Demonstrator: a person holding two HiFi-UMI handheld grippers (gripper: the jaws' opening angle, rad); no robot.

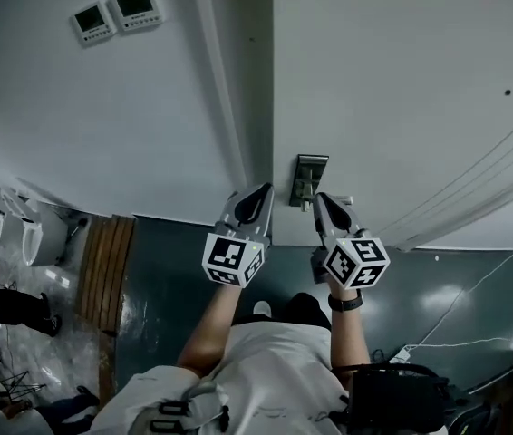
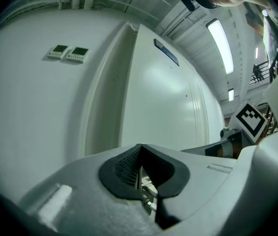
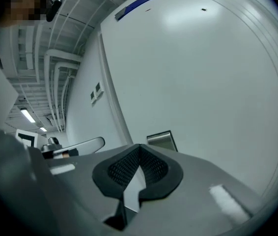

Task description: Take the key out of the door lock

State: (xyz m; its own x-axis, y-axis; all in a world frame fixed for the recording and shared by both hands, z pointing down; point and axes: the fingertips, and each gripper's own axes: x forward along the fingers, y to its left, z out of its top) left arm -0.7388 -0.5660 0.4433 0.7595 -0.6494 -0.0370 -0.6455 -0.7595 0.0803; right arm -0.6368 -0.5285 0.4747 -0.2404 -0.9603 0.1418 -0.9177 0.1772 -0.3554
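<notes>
A metal lock plate [image 1: 309, 178] sits near the edge of the white door [image 1: 401, 80]. It also shows in the right gripper view as the lock plate [image 3: 162, 140], just beyond the jaw tips. I cannot make out a key in any view. My left gripper [image 1: 257, 194] is shut and empty, level, just left of the plate by the door frame. My right gripper [image 1: 323, 199] is shut and empty, just right of and below the plate. The left gripper [image 2: 141, 149] has its tips together, as does the right gripper [image 3: 140, 149]. Neither touches the plate.
Two small wall control panels [image 1: 114, 12] hang left of the door frame [image 1: 229, 107]; they appear again as control panels [image 2: 70, 53]. Wooden slats [image 1: 107, 270] and white fixtures [image 1: 7, 229] lie at the left. Cables [image 1: 474, 306] run along the dark floor at the right.
</notes>
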